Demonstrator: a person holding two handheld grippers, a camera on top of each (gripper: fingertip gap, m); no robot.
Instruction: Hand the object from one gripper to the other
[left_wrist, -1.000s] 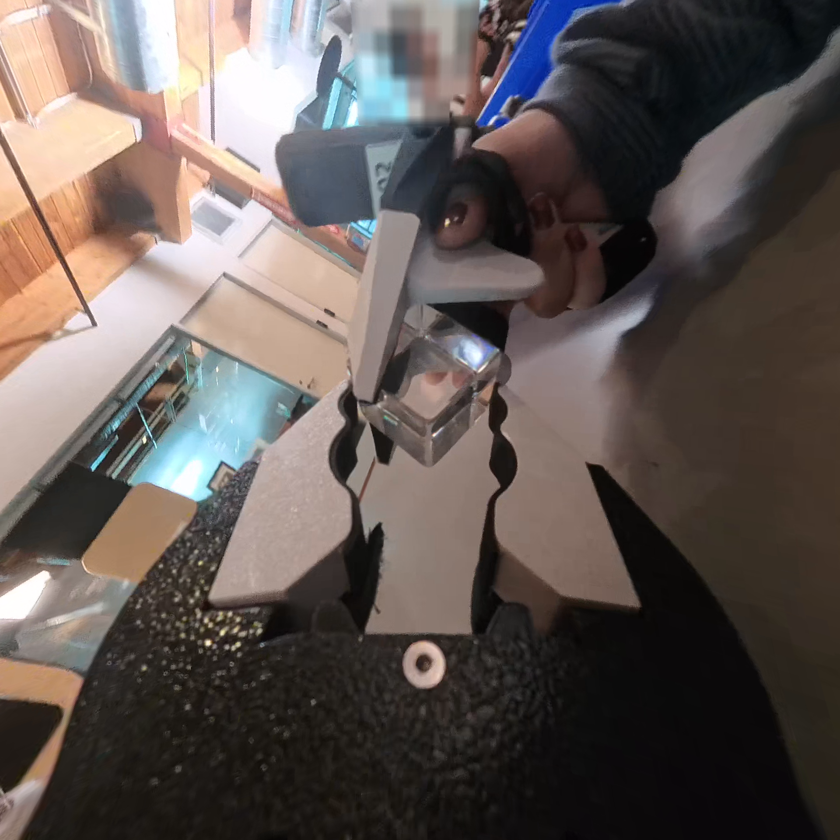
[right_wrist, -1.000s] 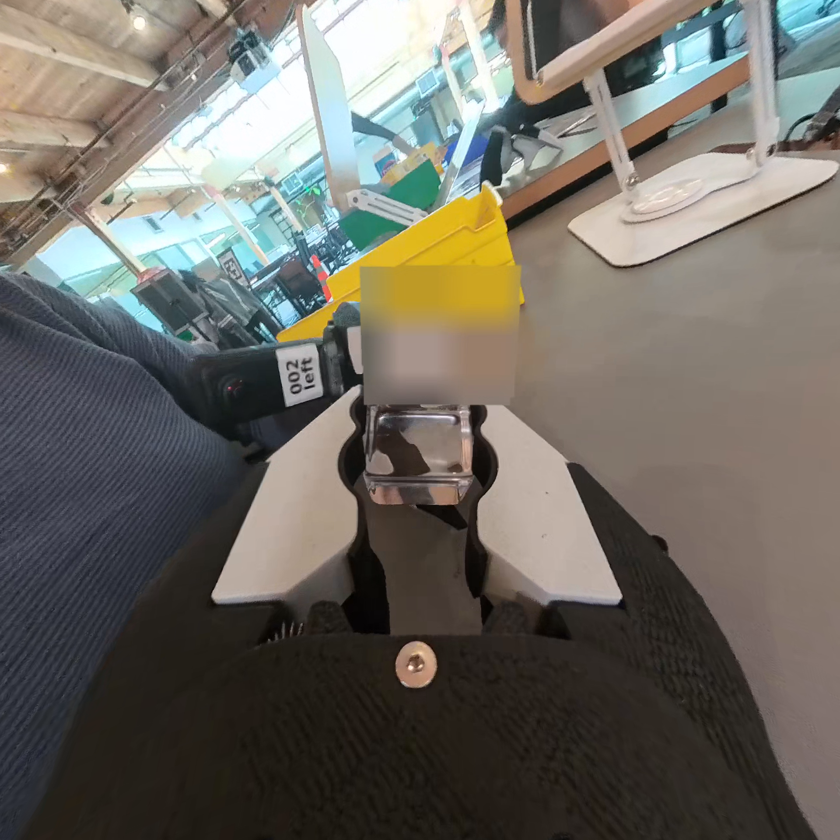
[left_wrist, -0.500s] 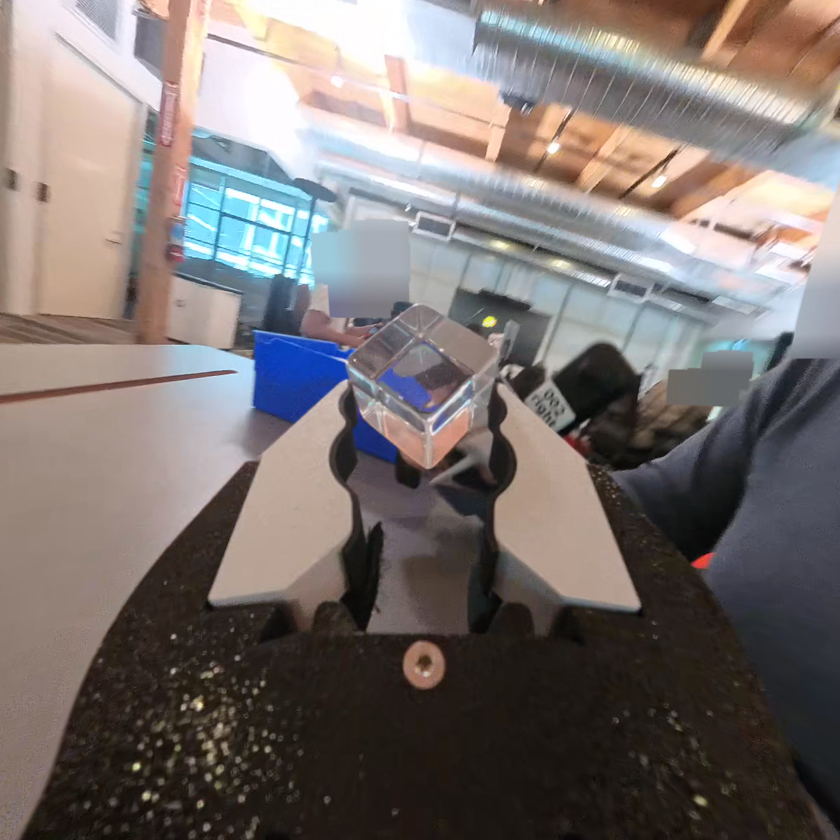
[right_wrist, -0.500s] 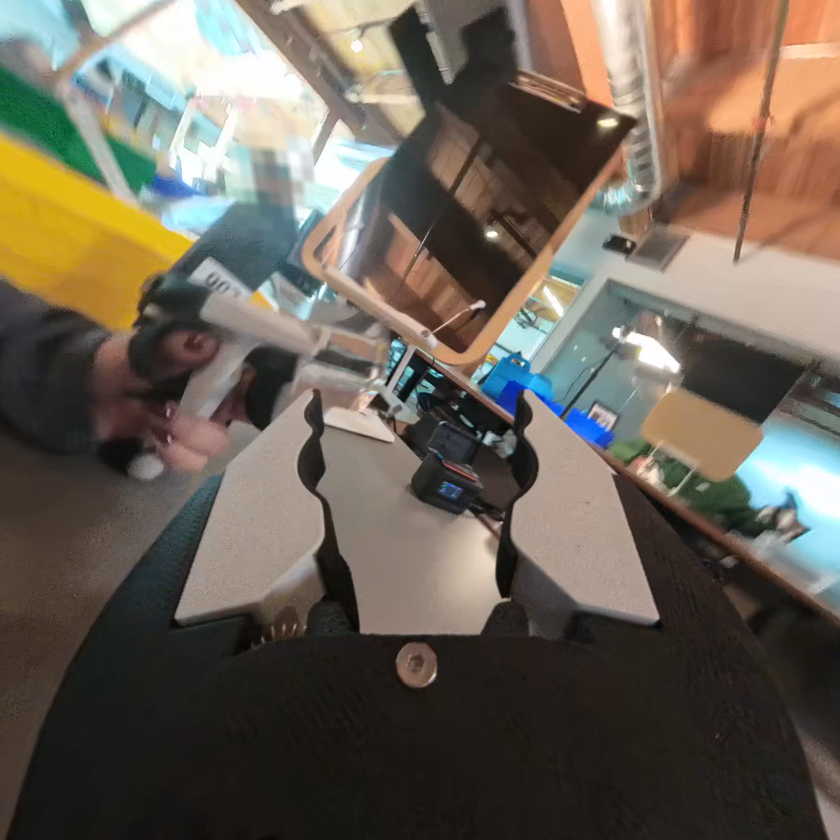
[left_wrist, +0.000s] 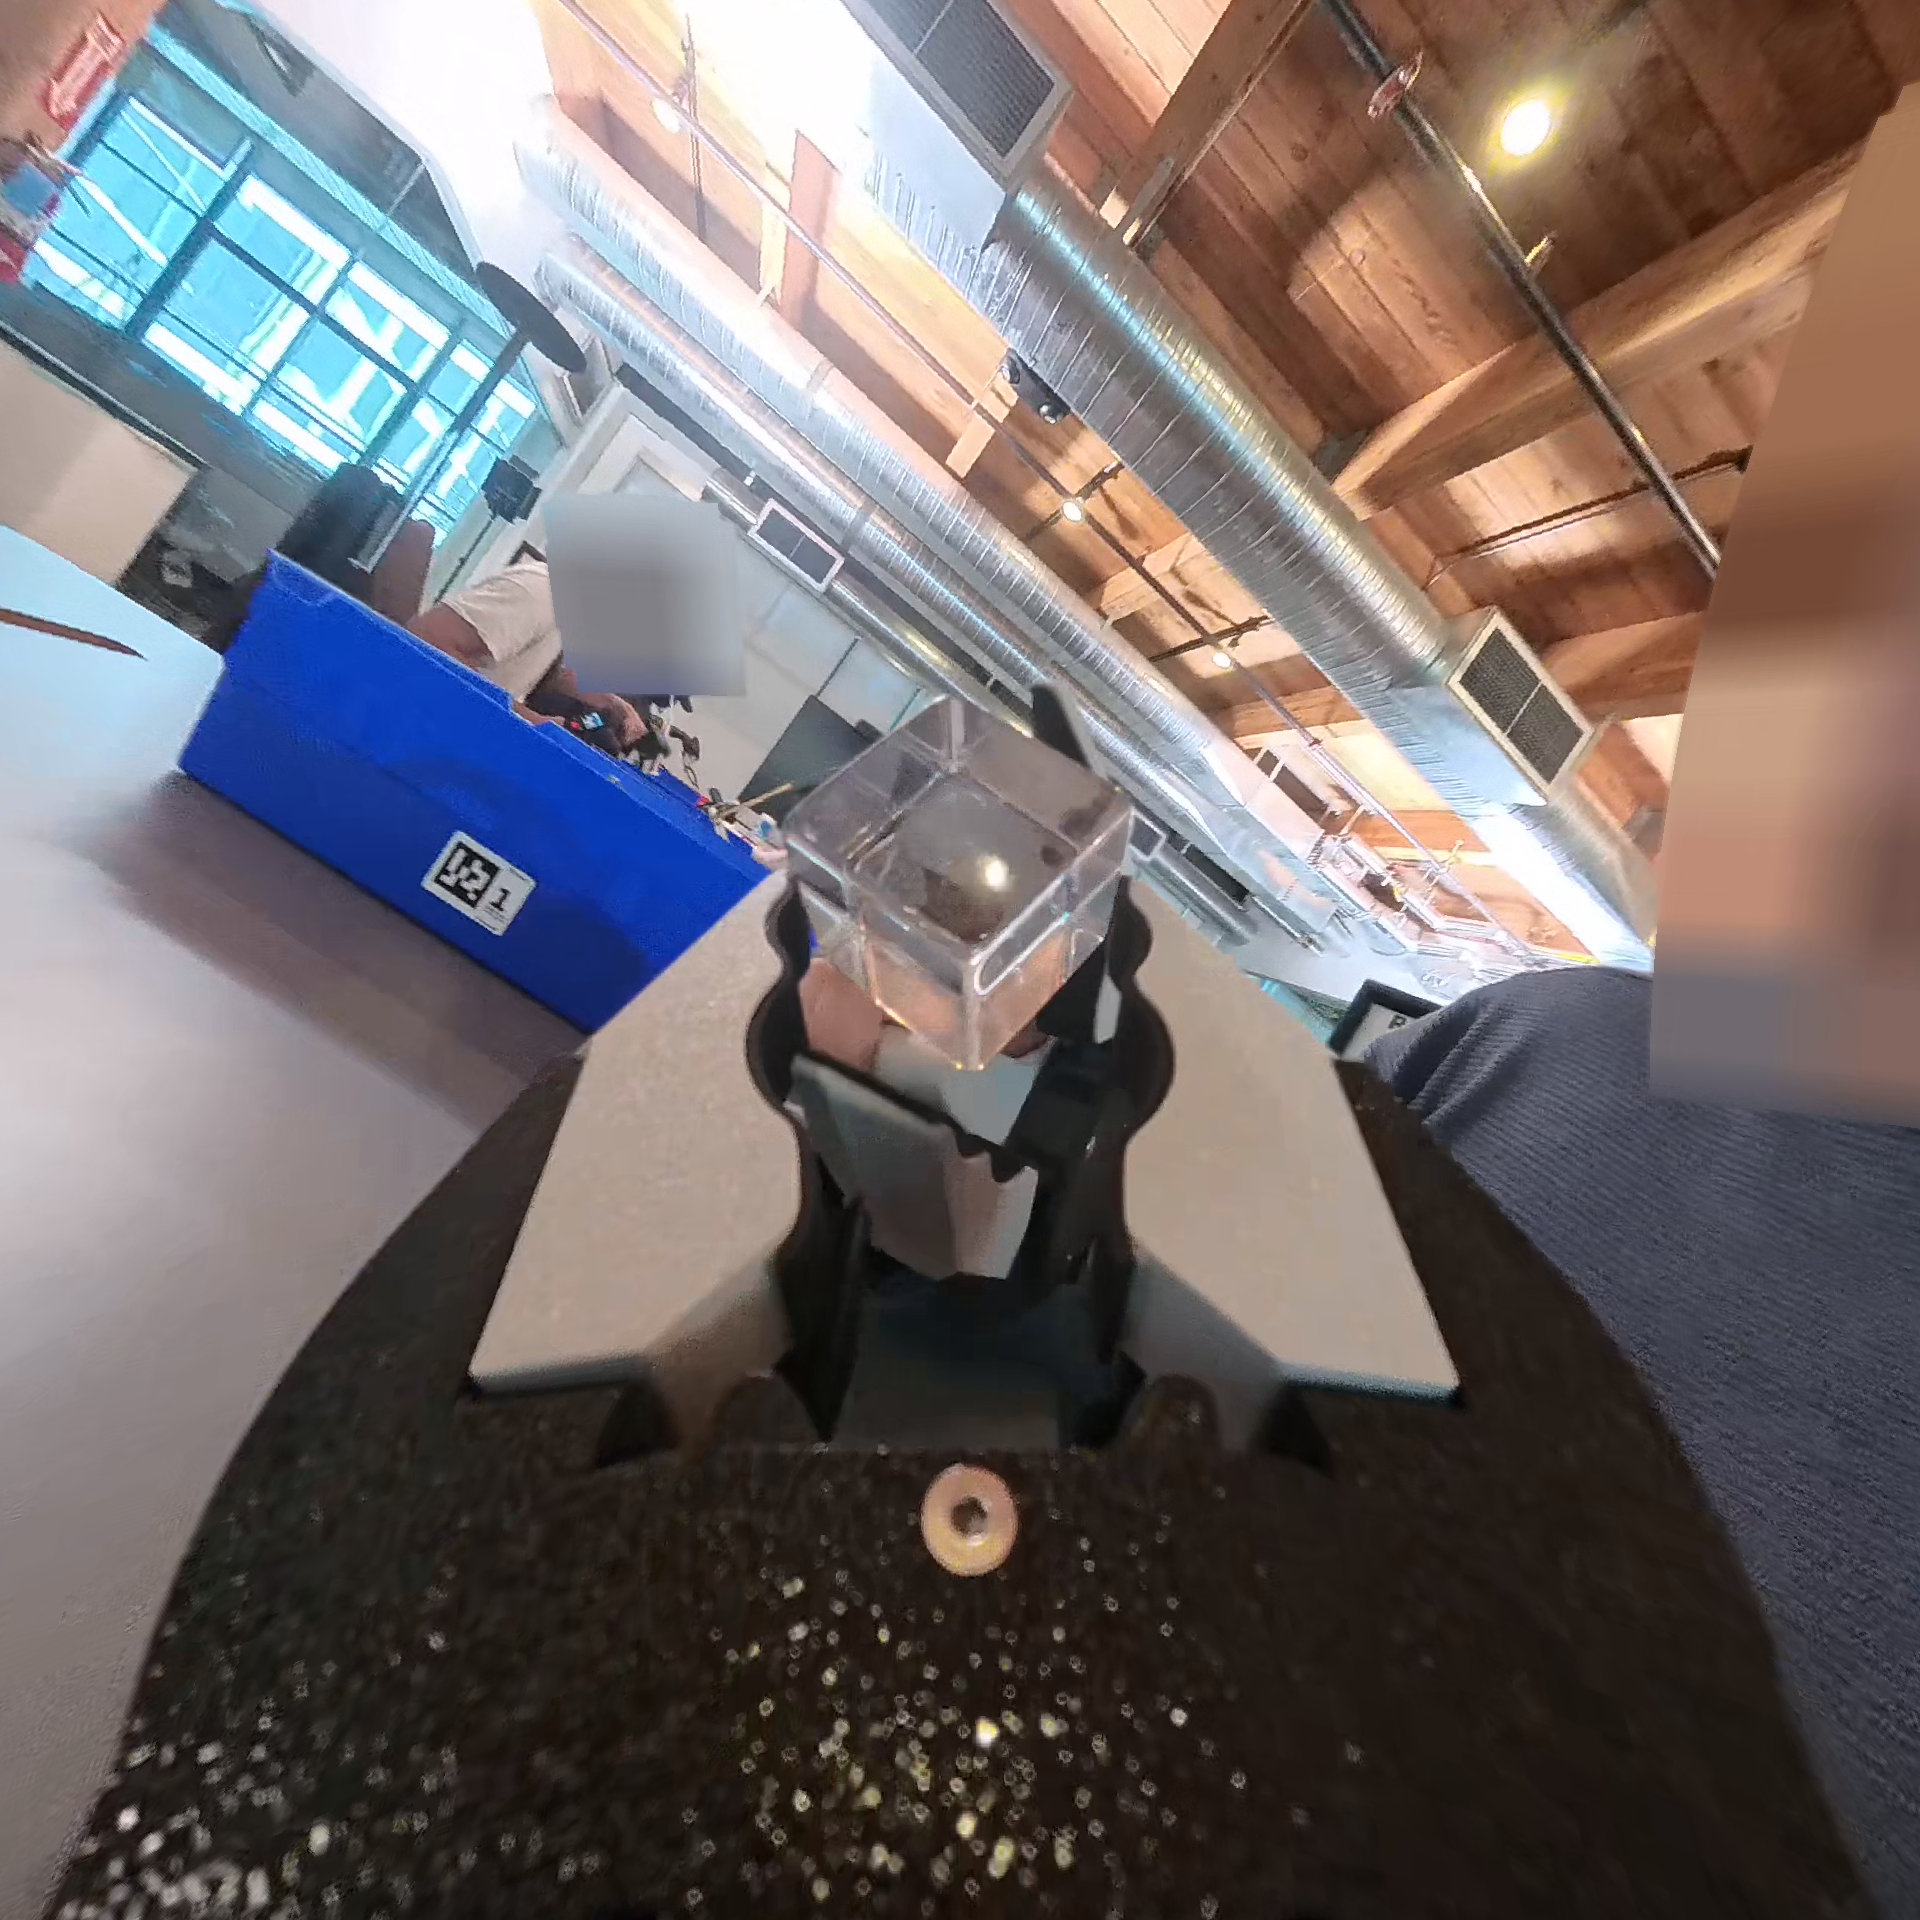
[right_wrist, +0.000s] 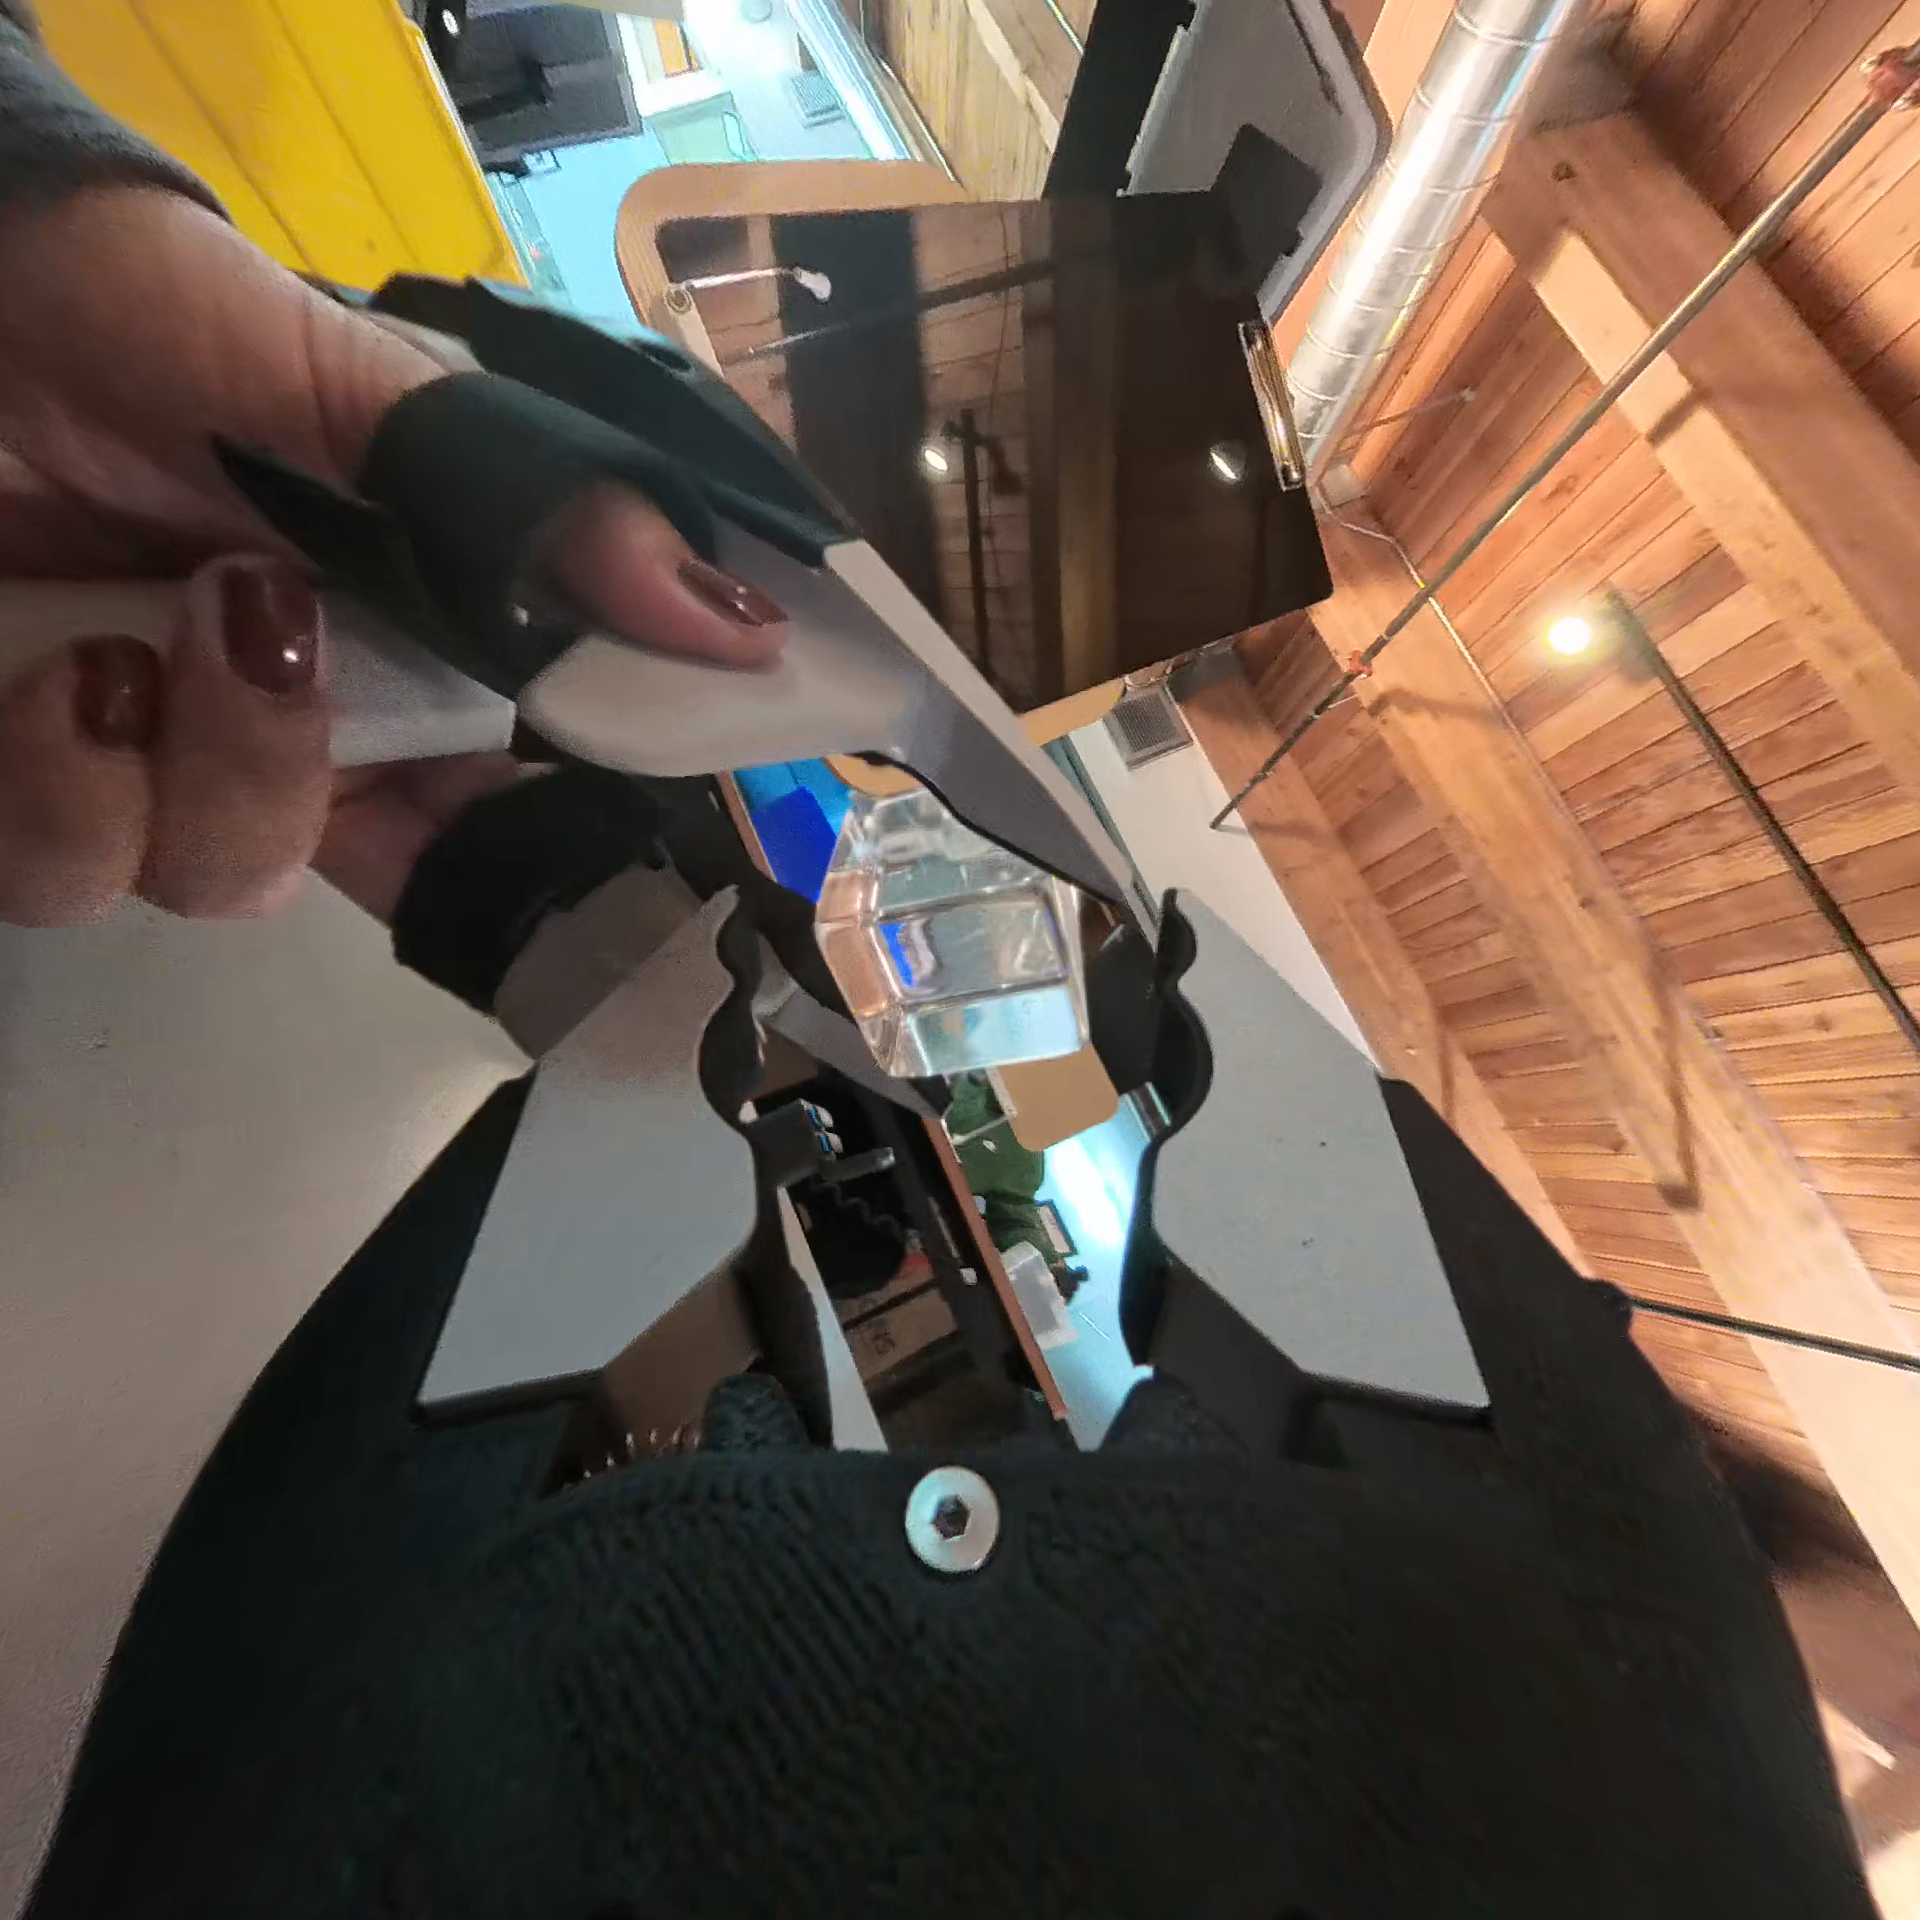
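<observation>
My left gripper (left_wrist: 951, 925) pinches the one clear cube (left_wrist: 956, 883) at frame centre; my right gripper (right_wrist: 951, 997) is spread wide around it.

Clear cube (right_wrist: 956, 966) sits between open right gripper (right_wrist: 951, 997).

Right tool (right_wrist: 951, 997) gapes around clear cube (right_wrist: 956, 961); left tool (right_wrist: 935, 831) crowds above.

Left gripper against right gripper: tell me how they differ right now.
The left gripper is shut on the cube; the right gripper is open. Left fingers press the cube's sides; right fingers flank it, a gap showing. Both have pale, wavy-edged fingers on black bodies.
</observation>
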